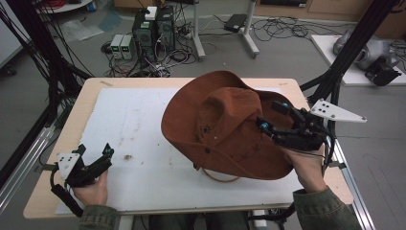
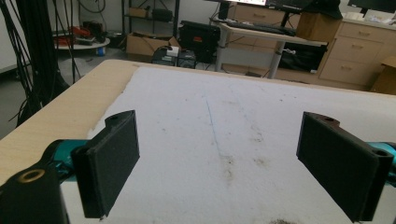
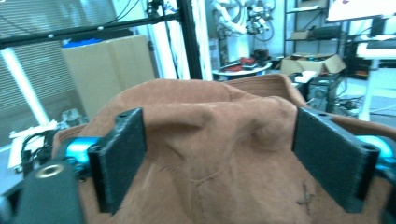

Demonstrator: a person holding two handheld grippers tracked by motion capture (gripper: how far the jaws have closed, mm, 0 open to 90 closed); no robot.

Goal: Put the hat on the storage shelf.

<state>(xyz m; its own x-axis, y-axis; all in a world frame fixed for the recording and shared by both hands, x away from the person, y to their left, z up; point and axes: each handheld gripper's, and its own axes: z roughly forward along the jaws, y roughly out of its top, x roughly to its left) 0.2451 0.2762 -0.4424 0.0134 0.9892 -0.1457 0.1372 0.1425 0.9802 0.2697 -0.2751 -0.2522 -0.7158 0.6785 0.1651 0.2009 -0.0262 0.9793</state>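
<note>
A brown wide-brimmed hat [image 1: 215,124] sits tilted over the right half of the white mat [image 1: 129,124], its cord loop [image 1: 221,179] lying on the mat below the brim. My right gripper [image 1: 272,115] reaches into the hat from the right. In the right gripper view its jaws stand wide apart, and the hat's creased crown [image 3: 215,121] bulges between them; the right gripper [image 3: 219,154] is open. My left gripper [image 1: 94,151] rests low at the mat's front left corner, open, with only stained mat [image 2: 233,107] between its jaws [image 2: 217,163].
The wooden table edge [image 1: 72,134] frames the mat. Black frame posts [image 1: 344,57] rise at the right and cables hang at the left [image 1: 43,57]. Computers and cabling [image 1: 153,33] sit on the floor beyond the table. A small dark speck [image 1: 128,156] lies on the mat.
</note>
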